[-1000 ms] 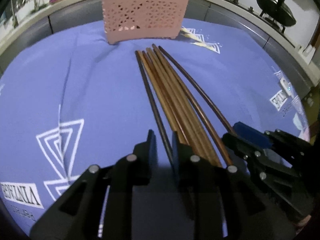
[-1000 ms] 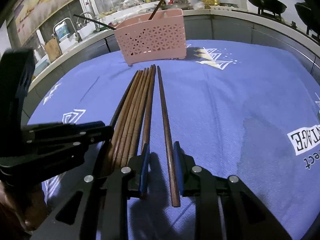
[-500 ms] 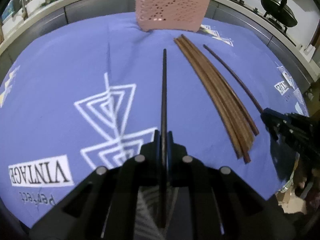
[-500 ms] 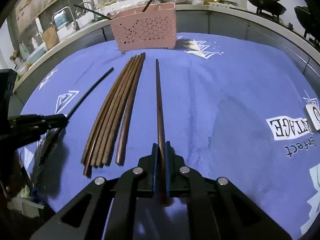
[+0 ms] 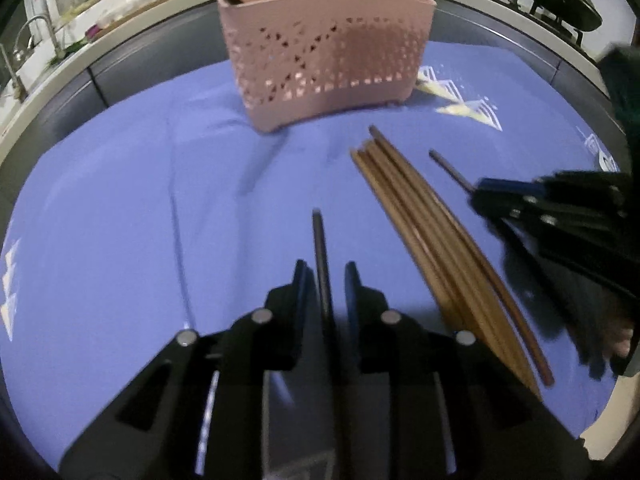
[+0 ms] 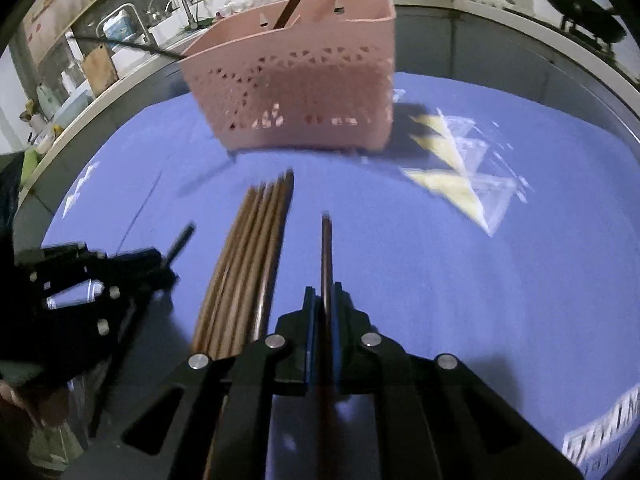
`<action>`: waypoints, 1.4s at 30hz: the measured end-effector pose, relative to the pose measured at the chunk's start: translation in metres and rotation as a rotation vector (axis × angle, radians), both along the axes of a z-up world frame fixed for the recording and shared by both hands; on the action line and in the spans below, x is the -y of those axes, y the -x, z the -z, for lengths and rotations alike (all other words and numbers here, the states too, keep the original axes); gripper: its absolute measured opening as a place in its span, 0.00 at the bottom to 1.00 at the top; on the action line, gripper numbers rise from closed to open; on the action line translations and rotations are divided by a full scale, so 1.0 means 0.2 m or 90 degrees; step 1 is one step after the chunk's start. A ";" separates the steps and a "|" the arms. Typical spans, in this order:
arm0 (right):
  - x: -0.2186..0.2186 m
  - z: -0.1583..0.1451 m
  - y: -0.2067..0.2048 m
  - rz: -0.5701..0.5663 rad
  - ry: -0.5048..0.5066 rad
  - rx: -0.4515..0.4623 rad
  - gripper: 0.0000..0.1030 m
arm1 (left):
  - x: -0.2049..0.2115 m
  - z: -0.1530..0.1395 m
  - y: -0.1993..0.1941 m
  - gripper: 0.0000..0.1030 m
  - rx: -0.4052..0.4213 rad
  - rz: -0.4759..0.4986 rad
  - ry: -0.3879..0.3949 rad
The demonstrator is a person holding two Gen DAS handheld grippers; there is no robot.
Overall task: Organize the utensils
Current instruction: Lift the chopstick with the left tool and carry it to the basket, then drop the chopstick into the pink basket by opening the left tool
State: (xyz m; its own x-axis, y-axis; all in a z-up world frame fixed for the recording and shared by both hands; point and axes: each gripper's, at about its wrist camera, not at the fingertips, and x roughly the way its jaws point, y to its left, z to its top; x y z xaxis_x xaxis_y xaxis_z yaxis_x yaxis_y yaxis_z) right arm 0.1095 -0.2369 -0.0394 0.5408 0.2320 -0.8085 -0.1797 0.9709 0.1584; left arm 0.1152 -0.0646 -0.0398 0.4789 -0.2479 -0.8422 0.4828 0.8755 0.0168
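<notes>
Nearest in the left wrist view, the left claw (image 5: 326, 276) has a dark chopstick (image 5: 320, 248) running up between its two fingers; the jaws are opening, with a visible gap on each side of the stick, so the pads do not press on it. Its tip reaches out over the blue cloth (image 5: 120, 220) that covers the tabletop. Just to the right lies a bundle of brown chopsticks (image 5: 424, 232), side by side on the cloth and fanned slightly toward the far end. Beyond the bundle on the right, the right claw (image 5: 476, 194) shows blurred, a thin stick poking from its tip.

Seen from the right wrist, the right claw (image 6: 322, 300) is clamped tight on a reddish-brown chopstick (image 6: 327, 248), pads together against it, the stick pointing away toward the basket. The same bundle (image 6: 248, 256) lies just left of it, and the left claw (image 6: 160, 264) sits further left with its dark stick jutting out.

Farthest off stands a pink perforated basket (image 5: 328, 52) on the cloth, upright, with one dark stick and one brown stick leaning out of its top.
</notes>
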 end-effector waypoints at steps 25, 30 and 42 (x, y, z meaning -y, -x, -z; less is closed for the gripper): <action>0.09 -0.75 0.49 -0.004 -0.071 0.361 0.04 | -0.30 -0.82 0.45 0.05 0.253 0.018 0.173; 0.08 -0.77 0.47 -0.004 -0.067 0.349 0.04 | -0.29 -0.82 0.43 0.05 0.241 0.019 0.174; -0.04 -1.26 0.10 0.005 -0.114 0.476 0.04 | -0.14 -1.38 0.05 0.05 0.368 -0.037 0.239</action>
